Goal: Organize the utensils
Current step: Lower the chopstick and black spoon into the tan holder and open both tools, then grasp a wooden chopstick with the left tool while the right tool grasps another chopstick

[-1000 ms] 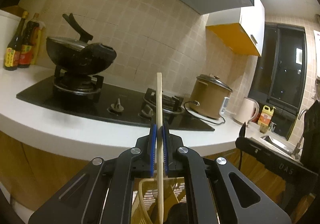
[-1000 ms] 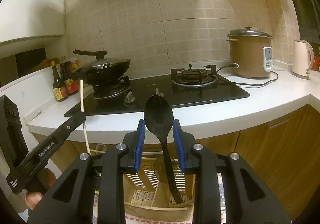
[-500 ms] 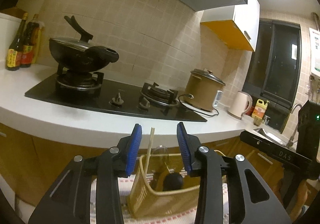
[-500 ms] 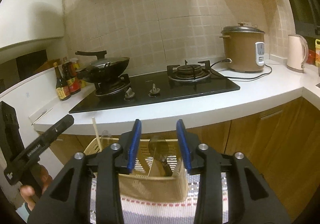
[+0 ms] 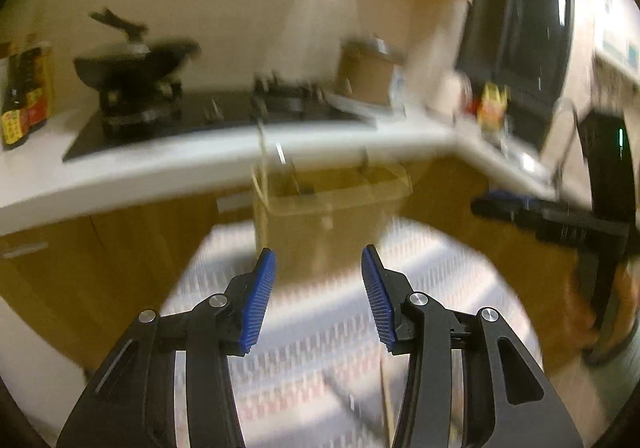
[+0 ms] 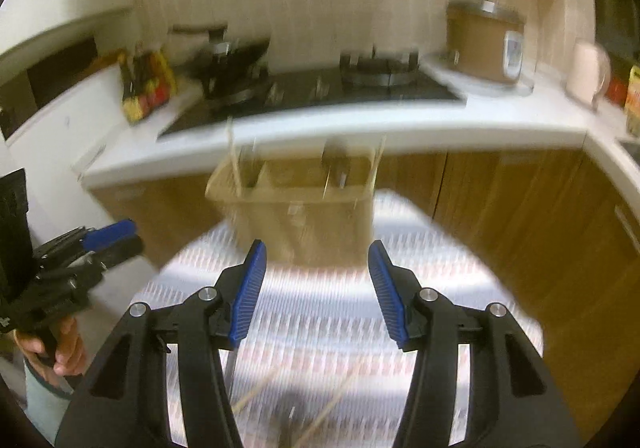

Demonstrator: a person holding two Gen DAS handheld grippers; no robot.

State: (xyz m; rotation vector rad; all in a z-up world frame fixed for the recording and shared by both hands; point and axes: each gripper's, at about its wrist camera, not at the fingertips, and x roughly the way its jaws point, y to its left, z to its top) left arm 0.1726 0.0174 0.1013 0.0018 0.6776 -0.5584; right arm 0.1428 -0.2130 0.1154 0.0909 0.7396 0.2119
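Both grippers' jaws just opened, wide, nothing between: left gripper (image 5: pixel 318 296), right gripper (image 6: pixel 316 288). Utensil caddy (image 6: pixel 296 215) ahead on striped mat (image 6: pixel 320 312). Loose chopsticks (image 6: pixel 332 404) below right fingers, nearer right hand, long axis diagonal.

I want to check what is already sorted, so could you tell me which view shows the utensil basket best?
The right wrist view: the utensil basket sits near centre, with its dividers and upright utensils discernible despite blur. The left wrist view shows the same basket more smeared, its contents harder to tell.
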